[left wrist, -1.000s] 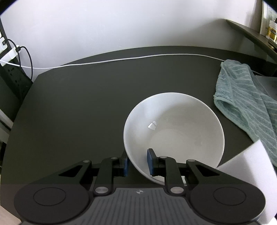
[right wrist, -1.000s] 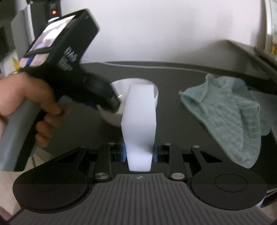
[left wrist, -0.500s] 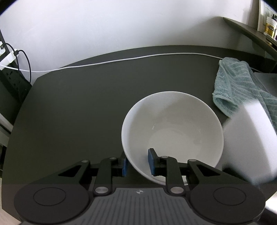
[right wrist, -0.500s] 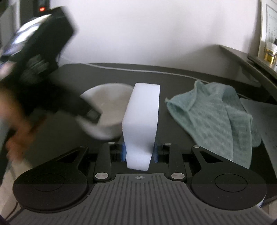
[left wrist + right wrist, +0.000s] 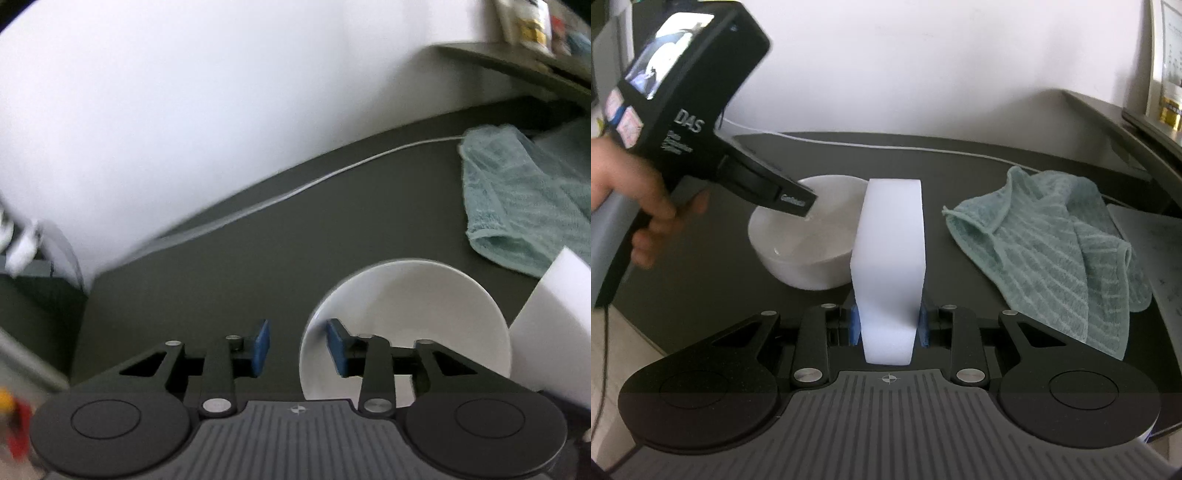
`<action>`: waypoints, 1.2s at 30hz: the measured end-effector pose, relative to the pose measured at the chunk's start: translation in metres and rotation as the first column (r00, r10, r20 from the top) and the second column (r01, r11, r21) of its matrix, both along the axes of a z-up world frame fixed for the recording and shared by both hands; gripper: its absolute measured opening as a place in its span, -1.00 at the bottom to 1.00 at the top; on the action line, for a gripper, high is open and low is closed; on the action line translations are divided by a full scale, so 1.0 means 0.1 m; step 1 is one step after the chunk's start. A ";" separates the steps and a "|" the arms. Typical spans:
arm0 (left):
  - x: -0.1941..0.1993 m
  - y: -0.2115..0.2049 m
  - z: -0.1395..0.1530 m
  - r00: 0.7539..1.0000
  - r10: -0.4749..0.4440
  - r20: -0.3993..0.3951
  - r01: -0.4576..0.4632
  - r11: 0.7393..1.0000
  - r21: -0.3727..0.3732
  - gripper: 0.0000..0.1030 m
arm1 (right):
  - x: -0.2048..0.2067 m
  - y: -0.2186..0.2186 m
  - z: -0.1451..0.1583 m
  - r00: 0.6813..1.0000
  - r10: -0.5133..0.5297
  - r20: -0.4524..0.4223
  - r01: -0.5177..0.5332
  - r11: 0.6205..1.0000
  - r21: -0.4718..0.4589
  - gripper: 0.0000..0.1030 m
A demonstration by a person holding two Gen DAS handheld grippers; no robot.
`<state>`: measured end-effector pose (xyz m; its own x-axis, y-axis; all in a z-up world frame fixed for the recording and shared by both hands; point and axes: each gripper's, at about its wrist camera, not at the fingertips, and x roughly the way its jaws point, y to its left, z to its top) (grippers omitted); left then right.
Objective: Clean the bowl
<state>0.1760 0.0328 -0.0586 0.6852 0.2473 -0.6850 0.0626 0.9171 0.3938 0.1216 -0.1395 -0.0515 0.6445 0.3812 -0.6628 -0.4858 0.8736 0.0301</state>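
A white bowl sits upright on the dark table. My left gripper is open. Its right blue pad is inside the bowl's left rim and its left pad is outside, both apart from the rim. The right wrist view shows that gripper, held by a hand, tipped over the bowl's near-left rim. My right gripper is shut on a white sponge block, which stands upright just right of the bowl and hides part of it.
A teal towel lies crumpled to the right of the bowl. A white cable runs along the table's back edge by the wall. A paper sheet and a raised shelf are at the far right.
My left gripper has let go of the bowl's rim and opened wider, and its view has swung left and tilted. My right gripper still holds the sponge, now closer beside the bowl.
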 end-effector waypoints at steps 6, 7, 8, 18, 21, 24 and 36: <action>0.11 0.01 -0.06 0.998 0.054 -0.040 -0.055 0.998 -0.043 -0.49 | 0.11 0.02 -0.02 1.000 -0.017 -0.001 0.017 1.000 0.008 -0.41; 0.12 0.03 -0.06 0.994 0.097 -0.043 -0.100 0.993 -0.063 -0.54 | 0.16 0.03 -0.03 1.000 -0.022 -0.001 0.022 1.000 0.011 -0.41; 0.13 0.06 -0.05 0.984 0.168 -0.054 -0.172 0.981 -0.089 -0.58 | 0.21 0.04 -0.04 1.000 -0.028 -0.001 0.028 1.000 0.013 -0.41; -0.13 0.10 -0.04 0.955 0.246 -0.165 -0.283 0.923 -0.261 -0.57 | 0.38 0.17 -0.06 0.999 -0.027 0.030 0.027 1.000 0.004 -0.40; -0.14 0.12 -0.06 0.952 0.254 -0.172 -0.293 0.919 -0.264 -0.59 | 0.21 0.18 -0.05 0.999 -0.015 0.031 0.016 1.000 -0.014 -0.40; -0.14 0.12 -0.06 0.953 0.255 -0.165 -0.292 0.921 -0.258 -0.59 | -0.06 0.18 -0.06 0.999 0.016 0.042 -0.014 0.999 -0.039 -0.41; -0.14 0.13 -0.13 0.955 0.245 -0.168 -0.283 0.919 -0.272 -0.58 | 0.39 0.08 -0.01 1.000 -0.014 0.016 0.014 1.000 -0.002 -0.40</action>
